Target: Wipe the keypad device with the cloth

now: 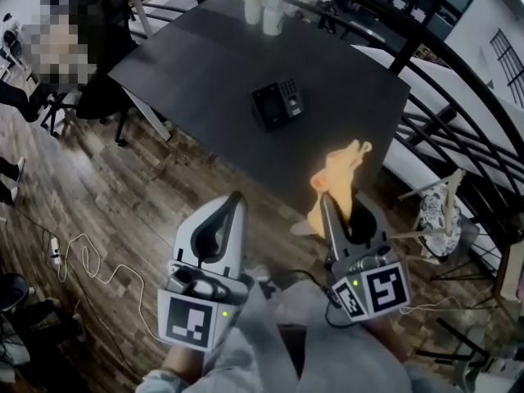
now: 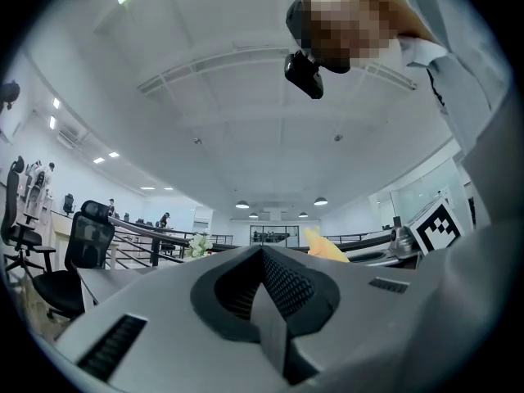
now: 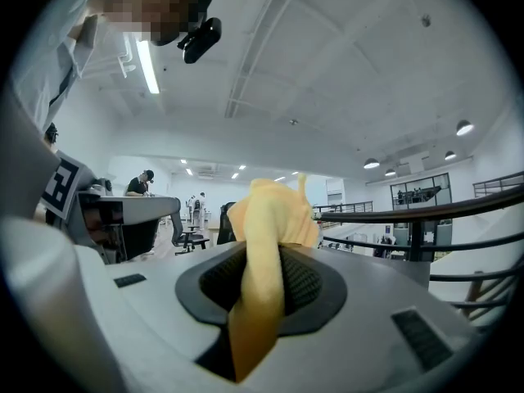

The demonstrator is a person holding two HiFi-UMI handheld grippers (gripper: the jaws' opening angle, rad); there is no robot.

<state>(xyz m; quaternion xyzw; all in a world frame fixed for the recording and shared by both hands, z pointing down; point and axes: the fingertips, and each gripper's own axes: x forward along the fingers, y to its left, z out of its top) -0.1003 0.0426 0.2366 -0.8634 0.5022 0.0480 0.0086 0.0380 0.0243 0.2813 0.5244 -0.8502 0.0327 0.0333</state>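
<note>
Head view: crumpled orange cloth [image 1: 337, 178]

You're standing in an open-plan office.
Around you: swivel chairs [image 2: 87, 240], a dark desk [image 1: 196, 72], black railings [image 1: 458, 88], ceiling downlights [image 3: 464, 127].

Open approach from the near side
The dark tabletop [image 1: 205, 64] lies bare around the black keypad device [image 1: 278, 103]; white vases [image 1: 264, 11] crowd its far edge.

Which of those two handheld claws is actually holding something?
The right gripper: its jaws are clamped on the yellow cloth. The left gripper is shut with nothing between its jaws.
</note>
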